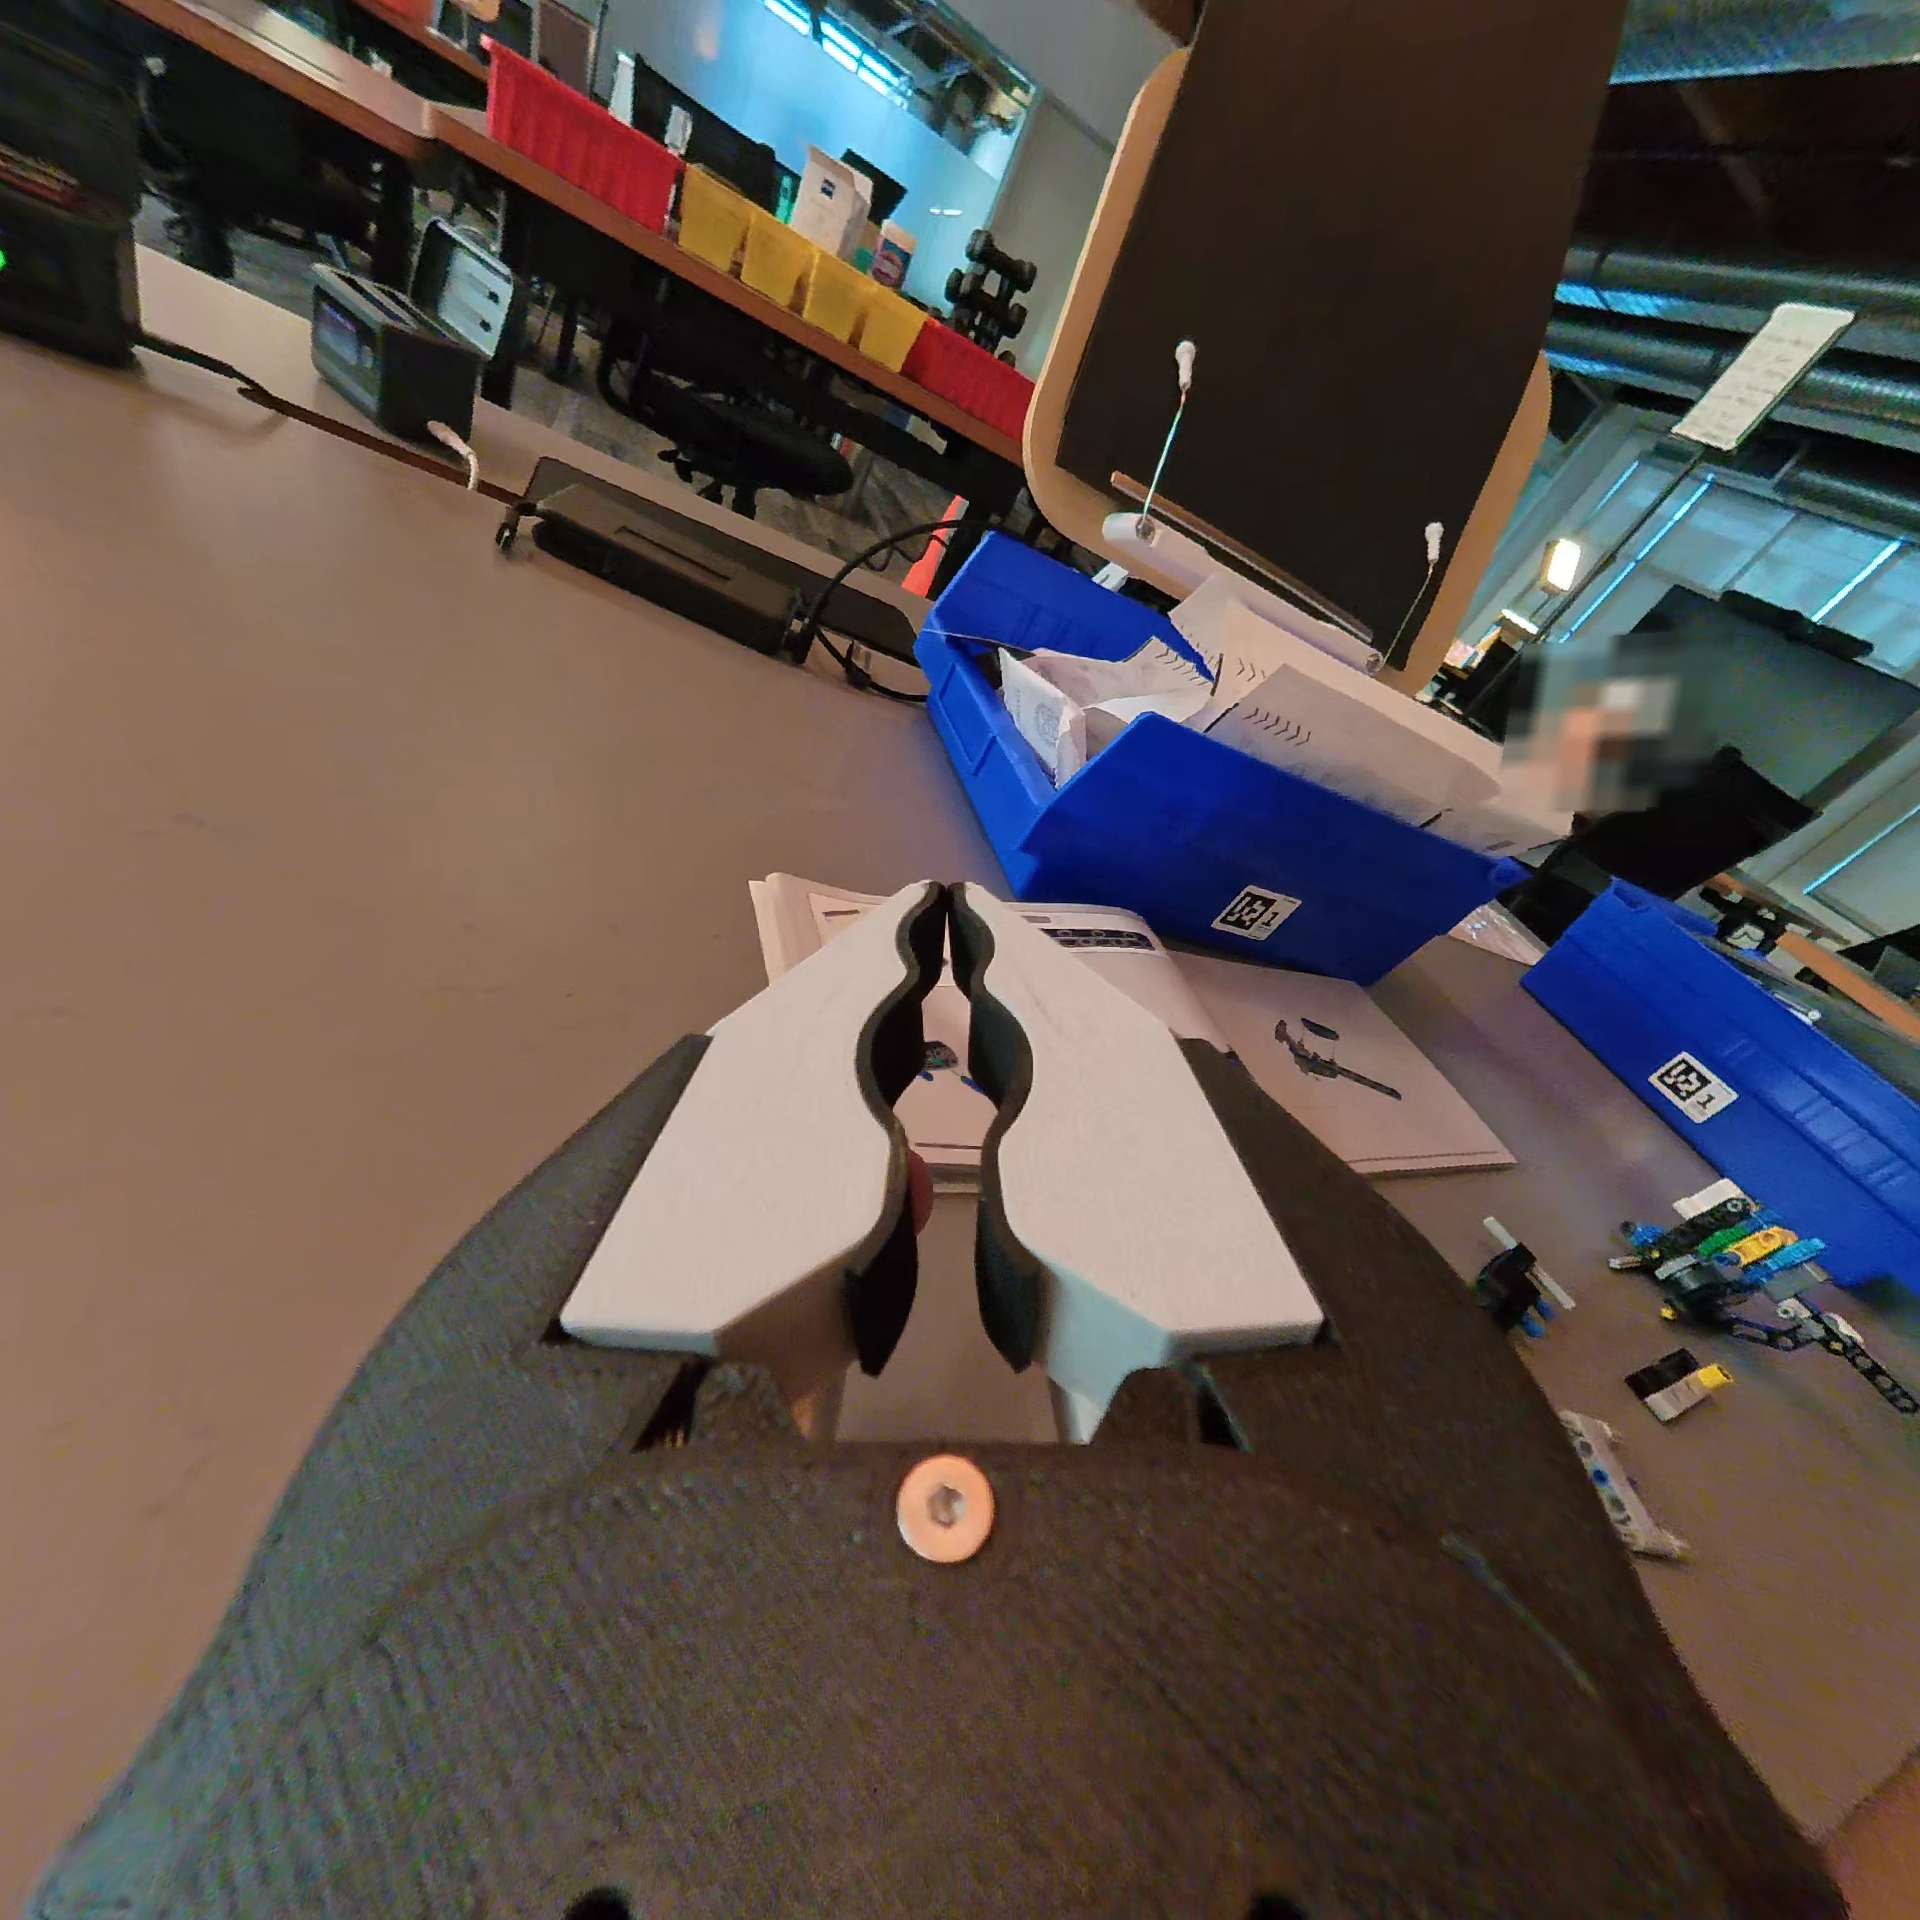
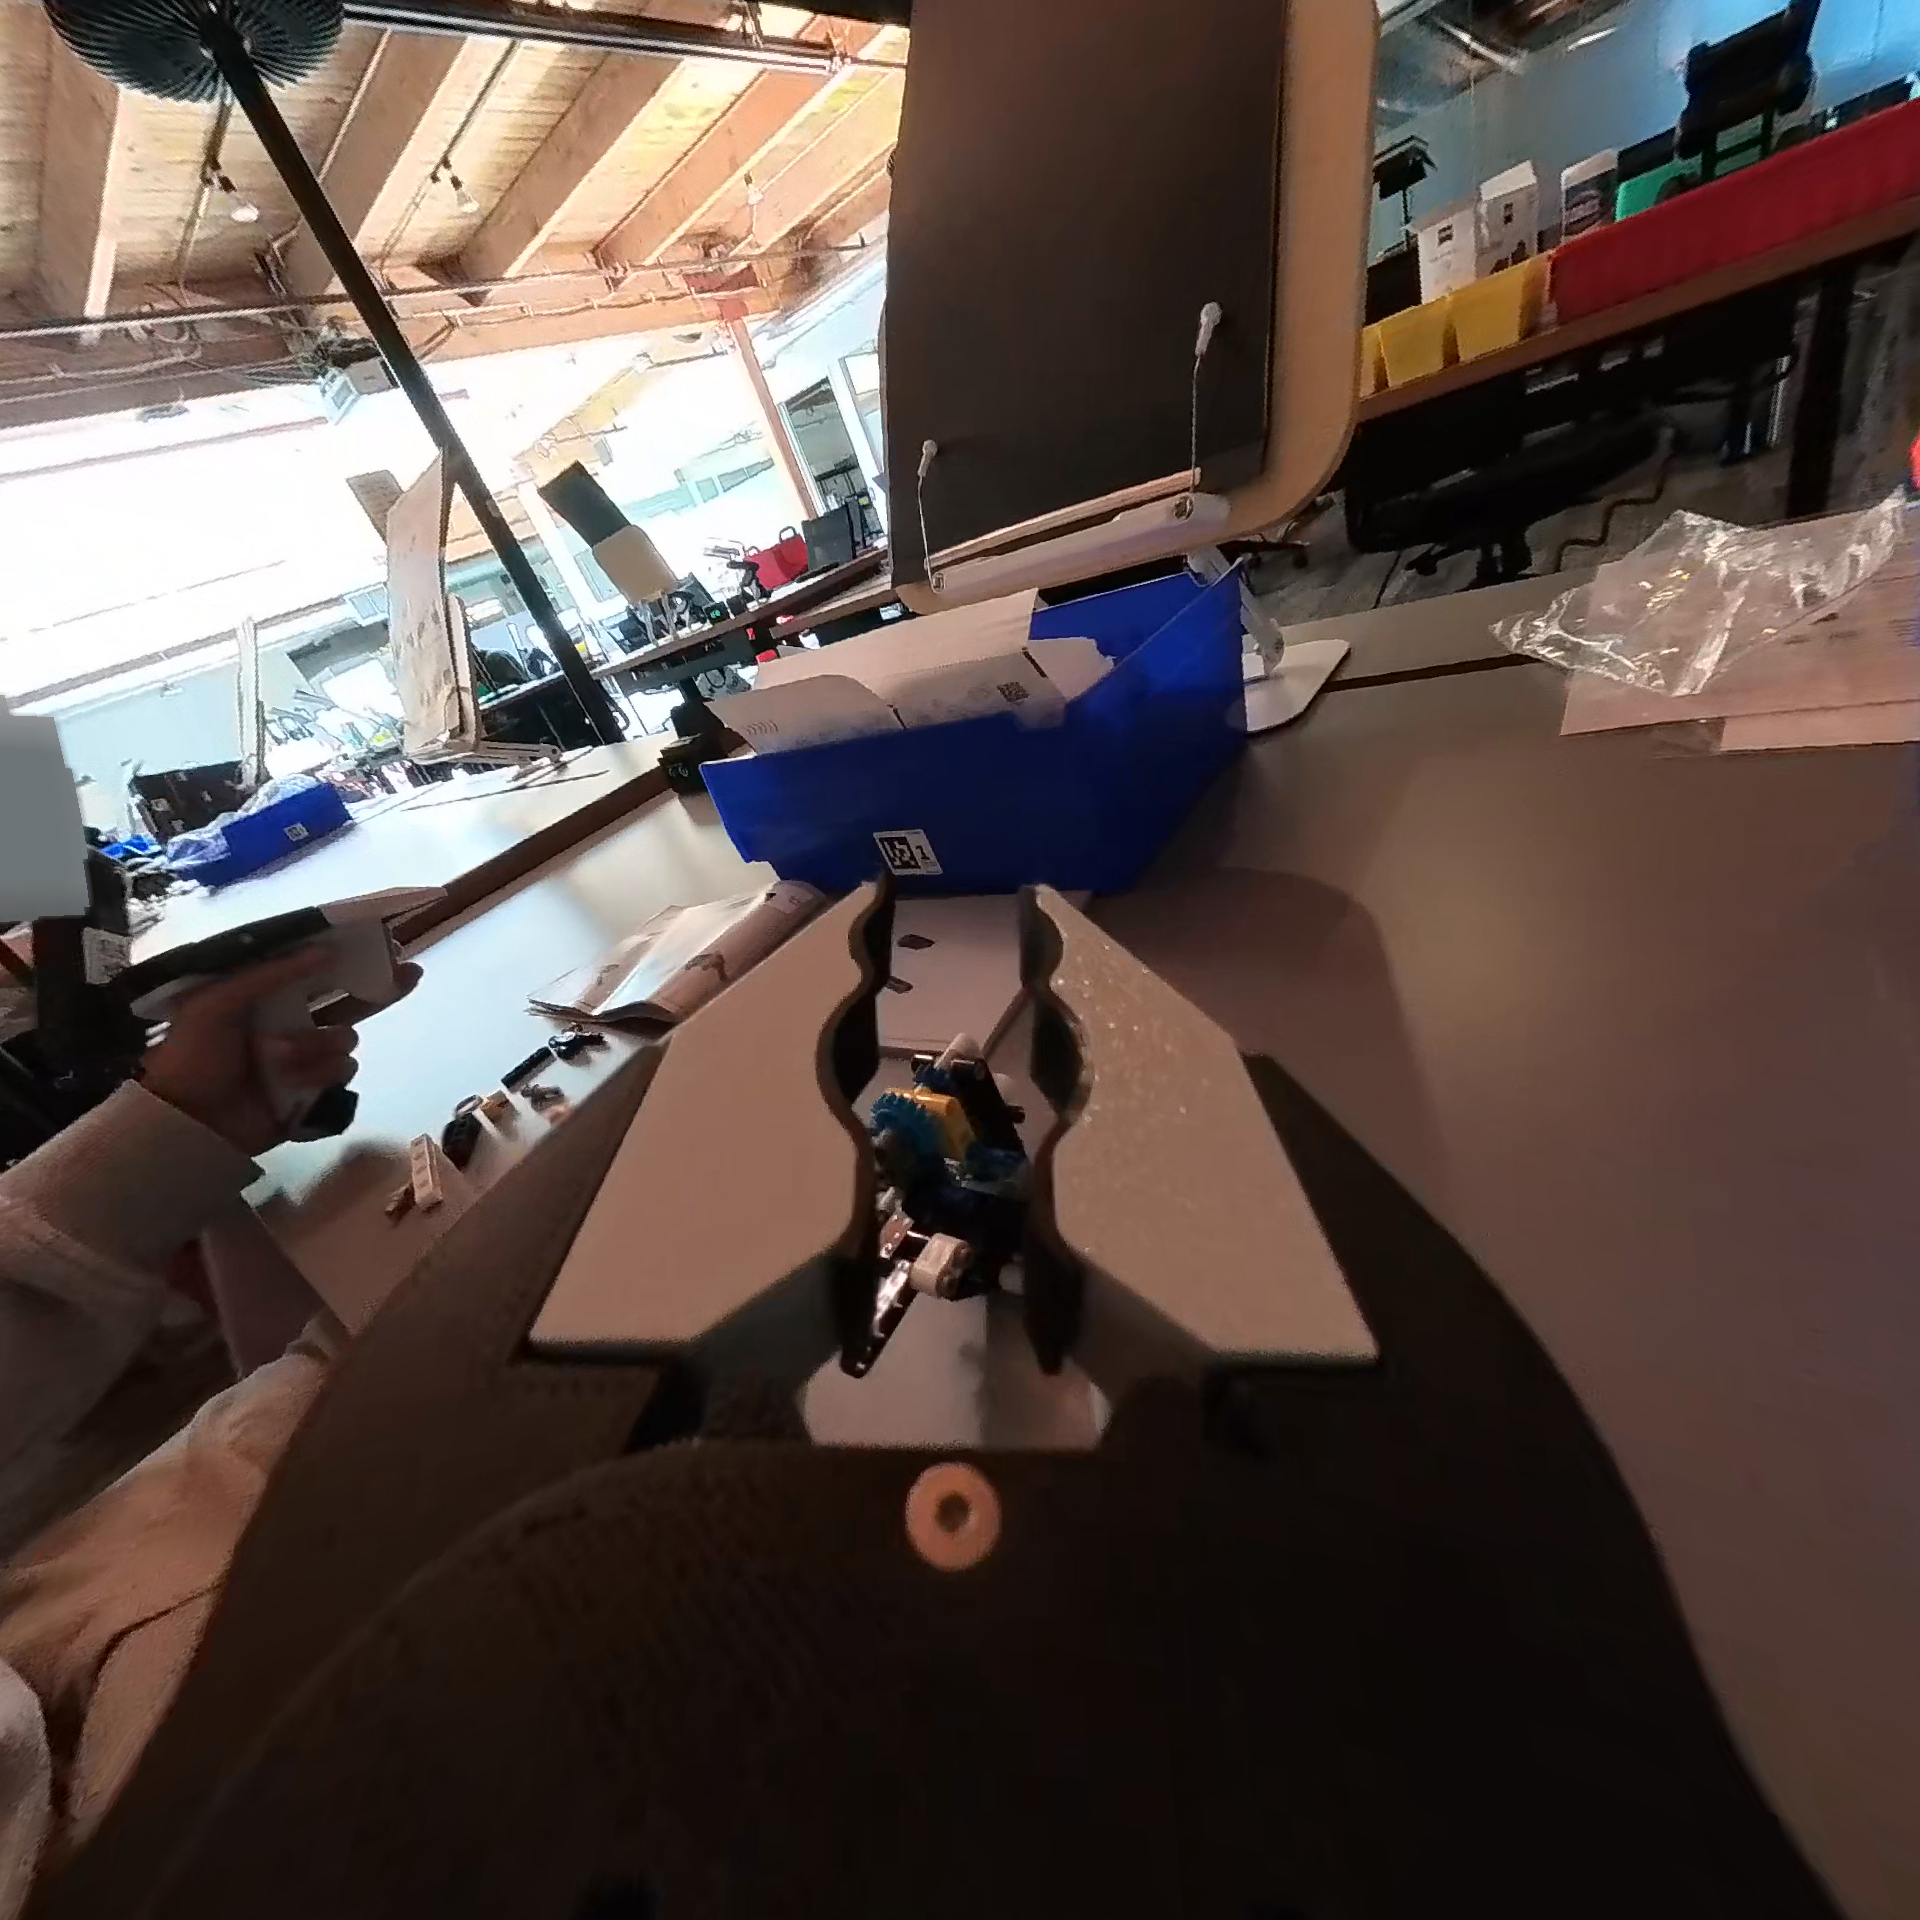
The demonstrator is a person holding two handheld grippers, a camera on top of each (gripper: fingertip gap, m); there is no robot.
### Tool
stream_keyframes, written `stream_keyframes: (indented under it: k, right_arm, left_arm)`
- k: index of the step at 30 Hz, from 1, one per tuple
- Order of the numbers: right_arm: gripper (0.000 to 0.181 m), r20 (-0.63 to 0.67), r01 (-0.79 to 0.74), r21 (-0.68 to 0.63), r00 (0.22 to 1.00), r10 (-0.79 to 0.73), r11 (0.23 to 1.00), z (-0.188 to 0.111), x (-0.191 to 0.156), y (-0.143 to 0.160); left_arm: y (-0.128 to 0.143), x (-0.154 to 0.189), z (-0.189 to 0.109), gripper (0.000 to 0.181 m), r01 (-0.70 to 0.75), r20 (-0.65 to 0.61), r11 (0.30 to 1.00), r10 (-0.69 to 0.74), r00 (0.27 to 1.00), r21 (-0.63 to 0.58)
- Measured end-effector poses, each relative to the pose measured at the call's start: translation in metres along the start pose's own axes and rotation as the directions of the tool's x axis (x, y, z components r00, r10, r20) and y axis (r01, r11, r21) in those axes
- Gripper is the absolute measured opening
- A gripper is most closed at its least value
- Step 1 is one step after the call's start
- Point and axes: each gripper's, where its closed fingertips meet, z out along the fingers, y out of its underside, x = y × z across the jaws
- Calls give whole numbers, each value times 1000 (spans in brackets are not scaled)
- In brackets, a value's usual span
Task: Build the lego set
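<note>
My right gripper [image 2: 956, 899] is shut on a small lego assembly [image 2: 940, 1138] with a blue gear and yellow and black parts. It sits mid-way along the fingers, and the tips stay apart. My left gripper [image 1: 948, 896] is shut, tips touching, above the open instruction booklet [image 1: 1351, 1081]. A small reddish thing [image 1: 920, 1184] shows between its fingers; I cannot tell if it is gripped. A colourful lego build [image 1: 1725, 1252] lies on the table at the right. The left gripper also shows in the right wrist view [image 2: 400, 935], held by a hand.
A blue bin [image 1: 1195, 821] of paper and boxes stands beyond the booklet, under a monitor [image 1: 1330, 312]. A second blue bin [image 1: 1787, 1101] sits behind the build. Loose pieces [image 1: 1673, 1387] lie on the table. A clear plastic bag [image 2: 1704, 603] lies far right. Across from one pair of fingers to the other is roughly 50 cm.
</note>
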Motion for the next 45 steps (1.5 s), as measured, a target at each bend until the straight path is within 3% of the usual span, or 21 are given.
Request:
stream_keyframes:
  k: [10, 19, 45]
  right_arm:
    - [24, 0, -33, -12, 999, 34, 999, 2, 3, 4]
    - [24, 36, 42, -124, 999, -37, 991, 17, -13, 26]
    - [25, 53, 2, -149, 999, 6, 989, 23, -13, 35]
  left_arm:
    - [10, 16, -2, 0, 45, -53, 999, -47, 997, -30]
    - [22, 21, 5, 0, 65, -77, 995, -70, 995, -71]
    - [28, 22, 6, 1, 125, -90, 989, -133, 987, -84]
